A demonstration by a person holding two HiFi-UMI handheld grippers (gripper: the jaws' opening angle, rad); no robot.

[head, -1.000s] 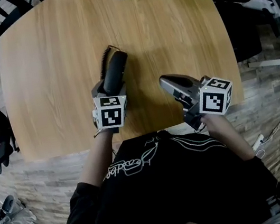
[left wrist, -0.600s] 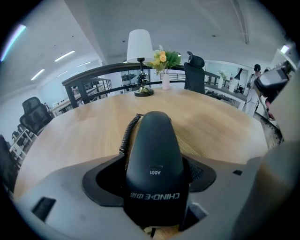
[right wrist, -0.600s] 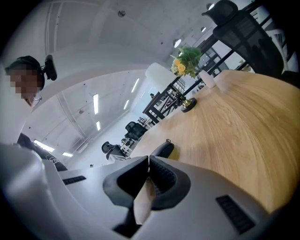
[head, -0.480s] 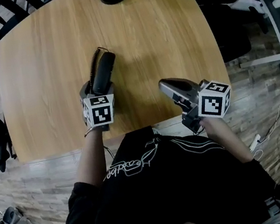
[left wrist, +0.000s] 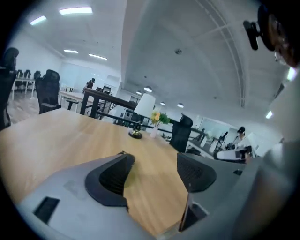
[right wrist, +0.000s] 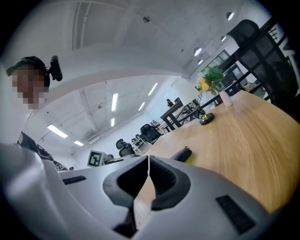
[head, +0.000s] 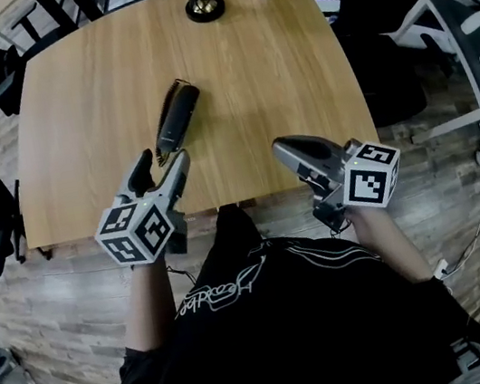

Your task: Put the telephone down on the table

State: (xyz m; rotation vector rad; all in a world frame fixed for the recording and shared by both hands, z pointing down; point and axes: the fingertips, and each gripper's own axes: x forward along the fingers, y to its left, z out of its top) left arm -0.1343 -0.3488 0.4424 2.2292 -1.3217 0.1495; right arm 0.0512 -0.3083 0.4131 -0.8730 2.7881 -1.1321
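I am judging the placing done: the black telephone handset [head: 175, 118] is lying on the wooden surface [head: 272, 61], my left tool [head: 161, 161] released and empty near its front edge. My right tool [head: 286, 149] is sitting clenched on nothing; next I am only needing to back clear.

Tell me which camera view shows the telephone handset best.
The head view: the telephone handset lies whole on the table. The right gripper view catches only one dark end past its jaws; the left gripper view shows none plainly.
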